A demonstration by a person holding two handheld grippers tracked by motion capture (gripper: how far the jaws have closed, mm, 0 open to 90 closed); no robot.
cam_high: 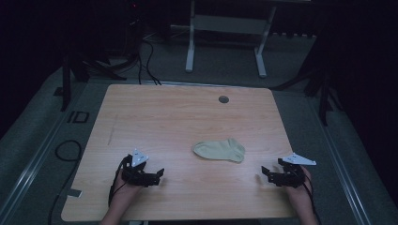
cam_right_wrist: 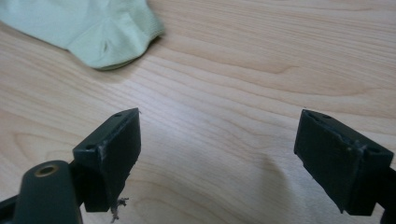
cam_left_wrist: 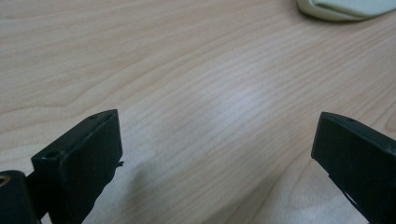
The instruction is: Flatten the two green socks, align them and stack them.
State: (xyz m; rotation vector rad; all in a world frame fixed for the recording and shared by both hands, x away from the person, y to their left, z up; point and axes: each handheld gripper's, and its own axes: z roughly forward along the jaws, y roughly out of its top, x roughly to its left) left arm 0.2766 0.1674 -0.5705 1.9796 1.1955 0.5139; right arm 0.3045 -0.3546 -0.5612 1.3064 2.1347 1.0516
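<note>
A pale green ankle sock lies flat on the wooden table, right of the middle and toward the front. My left gripper rests near the front edge to the sock's left, jaws wide apart and pointing right, with nothing between them. In the left gripper view the gripper is open over bare wood and the sock peeks in at the top right. My right gripper sits to the sock's right, pointing left. Its own view shows the gripper open, with the sock at the upper left.
A round cable hole is set in the table near its far edge. Beyond the table stands a white desk frame on grey carpet. Black cables loop on the floor at the left, and dark stands flank both sides.
</note>
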